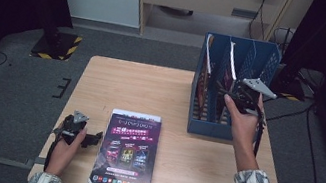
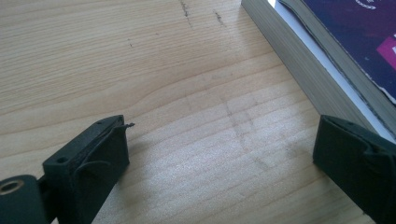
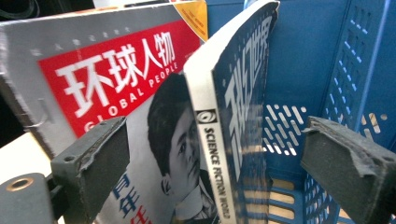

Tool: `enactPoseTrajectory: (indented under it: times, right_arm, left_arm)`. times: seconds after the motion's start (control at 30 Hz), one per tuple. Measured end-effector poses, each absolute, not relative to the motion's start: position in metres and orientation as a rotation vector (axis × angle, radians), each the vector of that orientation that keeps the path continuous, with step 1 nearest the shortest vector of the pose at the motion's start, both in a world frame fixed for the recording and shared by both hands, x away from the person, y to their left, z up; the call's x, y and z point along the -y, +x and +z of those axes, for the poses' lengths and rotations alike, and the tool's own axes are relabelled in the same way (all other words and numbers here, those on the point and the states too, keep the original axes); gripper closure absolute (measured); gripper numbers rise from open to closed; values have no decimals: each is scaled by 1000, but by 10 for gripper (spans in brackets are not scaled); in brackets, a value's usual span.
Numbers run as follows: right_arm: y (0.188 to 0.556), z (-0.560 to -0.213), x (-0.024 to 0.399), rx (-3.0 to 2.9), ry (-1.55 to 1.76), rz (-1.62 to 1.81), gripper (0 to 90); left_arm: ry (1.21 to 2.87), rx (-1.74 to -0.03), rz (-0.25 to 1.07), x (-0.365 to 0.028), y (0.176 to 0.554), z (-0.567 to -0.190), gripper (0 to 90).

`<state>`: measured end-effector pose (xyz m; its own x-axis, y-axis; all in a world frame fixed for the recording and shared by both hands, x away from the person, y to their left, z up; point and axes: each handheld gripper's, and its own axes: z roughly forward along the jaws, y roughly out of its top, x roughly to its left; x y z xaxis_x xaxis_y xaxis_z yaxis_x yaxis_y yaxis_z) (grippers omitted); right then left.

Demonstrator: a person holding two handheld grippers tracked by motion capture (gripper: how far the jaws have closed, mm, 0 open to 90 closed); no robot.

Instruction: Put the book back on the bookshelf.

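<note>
Over at the blue plastic slotted file rack (image 1: 233,83) on the right side of the pale wooden table (image 1: 152,84), the right gripper (image 1: 239,96) hovers at the rack's open front, its black jaws standing wide apart. In the right gripper view, the dark-covered magazine with the white spine (image 3: 233,116) sits upright between those jaws, a little tilted, and neither pad presses on it: the grip is off. Just beside it, on its left in that view, leans the grey magazine with a red title block (image 3: 116,79), propped against a divider. Both stand inside the rack's compartments.

Down at the near left, the left gripper (image 1: 91,139) rests low at the table, held in the person's hand. Its jaws are spread wide with bare wood between them, nothing held. One jaw sits just beside the edge of the thick purple-covered magazine (image 1: 127,151), which lies flat, face up, at the table's near edge, well apart from the rack.
</note>
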<state>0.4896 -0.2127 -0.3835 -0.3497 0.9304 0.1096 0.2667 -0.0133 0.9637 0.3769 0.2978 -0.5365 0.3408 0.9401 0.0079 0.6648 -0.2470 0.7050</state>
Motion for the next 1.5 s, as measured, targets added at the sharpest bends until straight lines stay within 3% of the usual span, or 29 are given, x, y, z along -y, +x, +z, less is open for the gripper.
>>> enactPoseTrajectory:
  times: [1.5]
  right_arm:
    - [434, -397, 213, -1767, 1153, 1348, 127]
  left_arm:
    - [2004, -1398, 586, -298, 377, -537, 23]
